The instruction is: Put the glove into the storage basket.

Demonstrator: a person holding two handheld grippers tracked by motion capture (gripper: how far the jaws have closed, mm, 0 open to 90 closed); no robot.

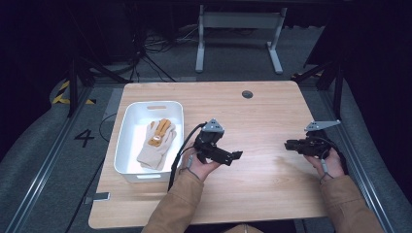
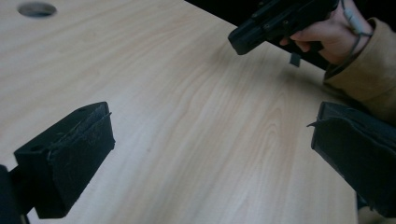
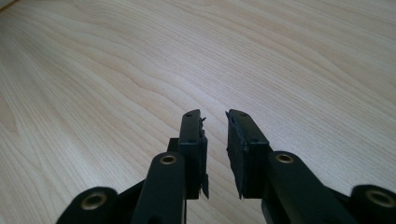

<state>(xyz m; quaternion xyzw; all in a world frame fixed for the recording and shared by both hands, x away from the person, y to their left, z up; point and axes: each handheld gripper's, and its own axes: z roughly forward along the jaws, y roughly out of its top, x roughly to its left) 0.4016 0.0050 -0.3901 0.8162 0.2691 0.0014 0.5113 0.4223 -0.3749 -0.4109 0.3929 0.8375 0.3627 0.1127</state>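
We see the left gripper (image 2: 210, 154) with its jaws spread wide and nothing between them, held just above the bare wooden table (image 1: 272, 116) near its middle. The right gripper (image 3: 215, 140) has its jaws drawn close with a narrow gap, gripping nothing, low over the table's right side and well apart from the left one. The nearest thing is a cream glove with tan palm patches (image 1: 156, 141), lying in the white tub (image 1: 127, 124) just beyond the left hand (image 1: 200, 167).
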